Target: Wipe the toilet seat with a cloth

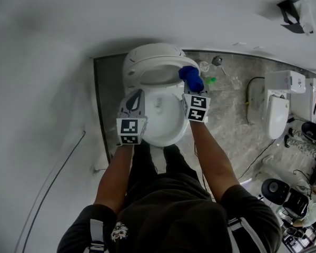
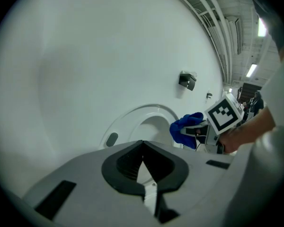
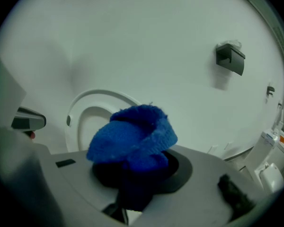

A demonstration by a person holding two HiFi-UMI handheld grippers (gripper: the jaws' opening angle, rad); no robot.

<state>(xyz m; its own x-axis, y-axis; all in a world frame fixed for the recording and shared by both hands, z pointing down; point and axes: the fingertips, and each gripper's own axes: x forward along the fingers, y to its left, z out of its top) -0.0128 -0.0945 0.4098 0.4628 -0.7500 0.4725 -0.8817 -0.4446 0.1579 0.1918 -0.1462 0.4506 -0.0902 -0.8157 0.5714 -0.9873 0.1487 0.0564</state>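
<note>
Blue cloth (image 3: 132, 136): it is bunched into a thick wad and is gripped by the right gripper (image 1: 194, 93). It is held at the right side of the raised toilet seat (image 2: 125, 121), above the back of the bowl (image 1: 168, 141). Whether the seat is touched by it cannot be told.
Right gripper: the jaws are clamped on the cloth and are mostly covered by it.
Left gripper (image 2: 143, 148): the jaws are pressed together and nothing is held between them. It is kept over the left side of the bowl, near the right gripper but apart from it.
Toilet seat: it is tipped up towards the white wall (image 3: 132, 41), and its ring is turned to both grippers.
Bowl: it is seen open below the two grippers.
Surroundings: a grey stone-patterned floor (image 1: 231, 109) is seen around the toilet. A second toilet (image 1: 277, 117) is placed well apart at the right. A black holder (image 3: 230, 59) is fixed on the wall.
</note>
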